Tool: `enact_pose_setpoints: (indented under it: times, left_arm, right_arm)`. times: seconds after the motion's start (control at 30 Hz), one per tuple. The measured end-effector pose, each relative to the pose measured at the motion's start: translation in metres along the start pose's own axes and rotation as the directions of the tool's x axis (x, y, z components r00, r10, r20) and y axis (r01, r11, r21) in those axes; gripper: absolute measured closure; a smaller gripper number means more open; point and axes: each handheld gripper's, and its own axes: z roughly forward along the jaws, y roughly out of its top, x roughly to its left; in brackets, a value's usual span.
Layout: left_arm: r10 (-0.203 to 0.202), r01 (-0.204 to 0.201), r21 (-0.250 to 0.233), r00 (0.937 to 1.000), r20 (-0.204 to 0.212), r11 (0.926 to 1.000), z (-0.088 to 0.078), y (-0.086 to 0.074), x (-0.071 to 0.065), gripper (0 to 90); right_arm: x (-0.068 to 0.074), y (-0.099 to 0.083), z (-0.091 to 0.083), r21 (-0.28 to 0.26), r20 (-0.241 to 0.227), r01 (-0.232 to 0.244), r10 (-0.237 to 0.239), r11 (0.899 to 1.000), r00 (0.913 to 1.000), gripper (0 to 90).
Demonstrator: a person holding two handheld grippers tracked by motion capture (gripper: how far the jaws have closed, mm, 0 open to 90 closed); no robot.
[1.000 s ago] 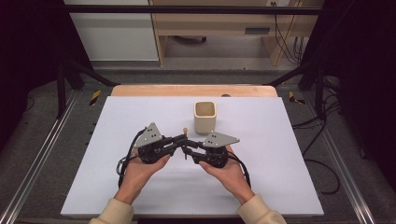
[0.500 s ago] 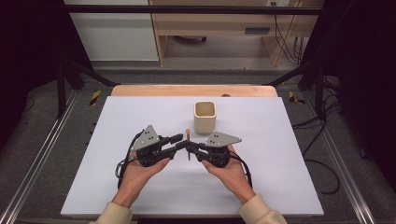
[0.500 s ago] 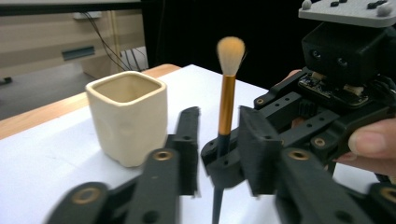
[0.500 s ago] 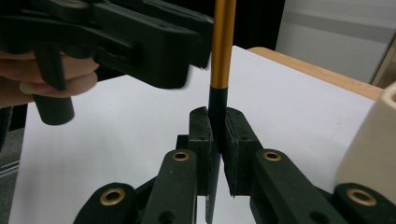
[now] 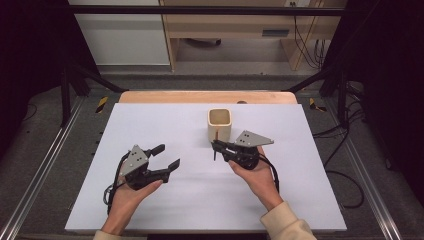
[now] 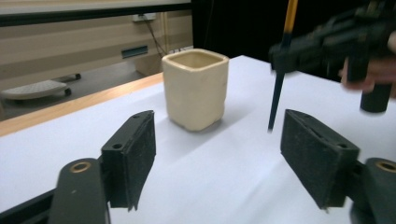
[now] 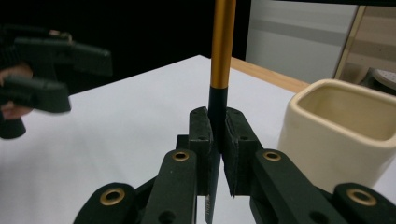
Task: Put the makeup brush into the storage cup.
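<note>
You have two grippers, one cup and one pen-like stick on the white table [image 5: 150,125]. Your left gripper [image 5: 166,156] sits at about 8 o'clock from the table's middle, its jaws spread wide with nothing between them. Your right gripper [image 5: 216,146] sits at about 3 o'clock from the middle, its jaws clenched on the stick [image 5: 216,146], which stands nearly upright with its tip down near the table.

The one container is the cream square cup [image 5: 220,123], just beyond your right gripper at 12 o'clock from it. From the high view its inside looks empty, and the right gripper view [image 7: 343,135] shows a bare inner wall (the bottom is out of sight there).

The high view shows the stick as a thin dark sliver. The right gripper view shows its orange upper shaft [image 7: 222,42] and black lower part pinched between the pads [image 7: 200,140]. The left gripper view shows its dark pointed tip [image 6: 274,105] hanging above the table, beside the cup [image 6: 196,88], with your right gripper [image 6: 327,44] behind it.
</note>
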Motion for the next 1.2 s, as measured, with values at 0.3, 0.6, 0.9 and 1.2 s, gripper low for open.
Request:
enact_pose_setpoints:
  times: [0.3, 0.6, 0.9, 1.2]
  left_arm:
    - [0.004, -0.004, 0.017, 0.9996, -0.030, 0.9999, -0.012, -0.018, 0.013, 14.3]
    - [-0.049, 0.048, -0.008, 0.9977, -0.047, 0.9988, -0.019, -0.034, 0.021, 10.5]
    - [-0.042, 0.042, -0.015, 0.9982, -0.041, 0.9990, -0.018, -0.039, 0.019, 7.2]
    - [-0.047, 0.046, -0.019, 0.9984, -0.031, 0.9987, -0.021, -0.042, 0.024, 7.1]
  right_arm:
    - [-0.020, 0.033, -0.001, 0.020, 0.038, 0.022, -0.022, 1.000, 0.9990, 82.9]
    - [-0.046, 0.072, 0.002, -0.009, 0.092, 0.039, -0.038, 0.999, 0.9950, 82.9]
    - [-0.066, 0.097, 0.010, -0.065, 0.147, 0.051, -0.041, 0.997, 0.9882, 82.9]
    - [-0.079, 0.103, 0.021, -0.087, 0.190, 0.060, -0.043, 0.994, 0.9808, 83.0]
